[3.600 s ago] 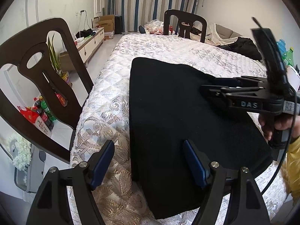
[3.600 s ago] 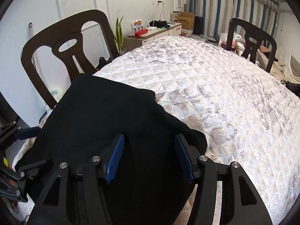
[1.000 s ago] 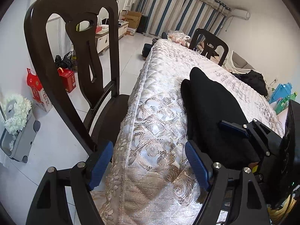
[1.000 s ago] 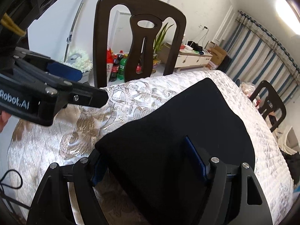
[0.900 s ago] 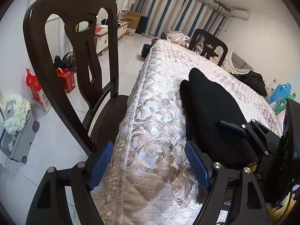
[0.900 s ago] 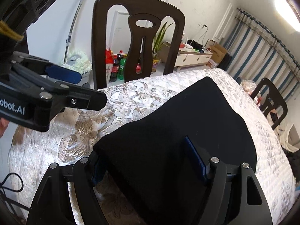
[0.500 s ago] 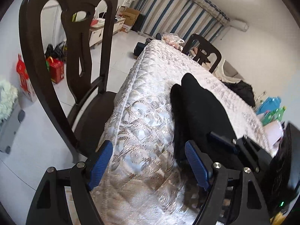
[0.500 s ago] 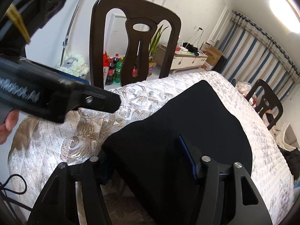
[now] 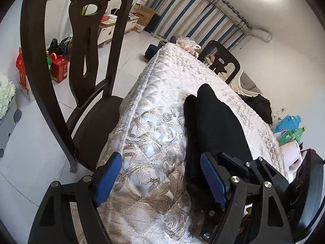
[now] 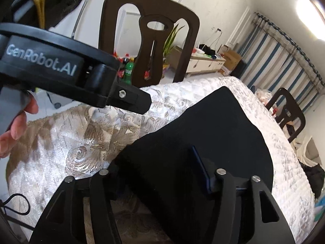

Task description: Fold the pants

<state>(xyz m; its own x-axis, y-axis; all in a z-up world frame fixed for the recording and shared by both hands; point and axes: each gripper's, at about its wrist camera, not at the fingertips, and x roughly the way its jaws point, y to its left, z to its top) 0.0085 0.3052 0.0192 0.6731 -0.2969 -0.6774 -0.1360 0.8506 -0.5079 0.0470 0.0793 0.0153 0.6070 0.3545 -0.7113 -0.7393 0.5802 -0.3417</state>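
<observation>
The left tongs (image 9: 160,179) point downward with the jaws spread wide and nothing between the 2 blue pads (image 9: 107,178); in the right wrist view their black body crosses the upper left, and a hand (image 10: 16,122) grips the grey handle beneath it. The right tongs (image 10: 160,174) also tilt downward, just beside the left pair. Their jaws have just been closing and then eased slightly apart, with the black pants (image 10: 213,134) between them, 1 blue pad (image 10: 200,167) showing and the other hidden under the cloth.
</observation>
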